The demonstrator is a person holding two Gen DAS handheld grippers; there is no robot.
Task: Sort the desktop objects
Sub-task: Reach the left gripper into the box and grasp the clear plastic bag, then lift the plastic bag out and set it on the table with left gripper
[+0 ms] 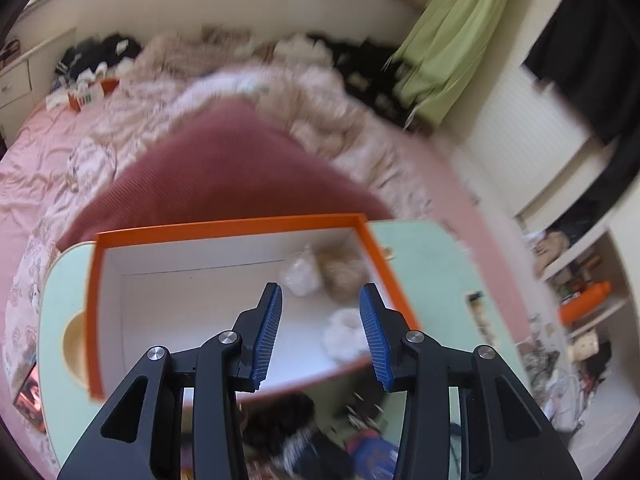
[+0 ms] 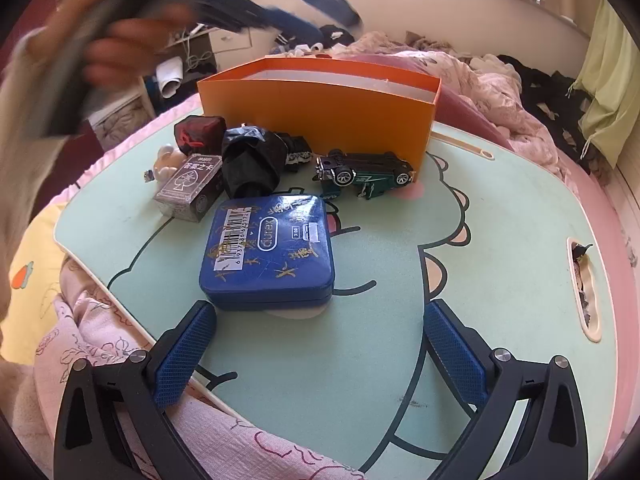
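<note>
Plainly, in the left wrist view my left tool (image 1: 320, 332) hangs open and empty over the orange cardboard box with white lining (image 1: 228, 226), mid-frame; three pale soft bundles (image 1: 340, 280), blurred, already lie in its right part. In the right wrist view my right tool (image 2: 320, 354) gapes empty at the bottom, just short of the blue square tin (image 2: 270, 250). Behind it the grey card pack (image 2: 191, 186), crumpled black bag (image 2: 252, 160) and overturned green toy car (image 2: 366, 174) still wait on the mint-green cartoon counter (image 2: 500, 220). I judge most sorting remains.
</note>
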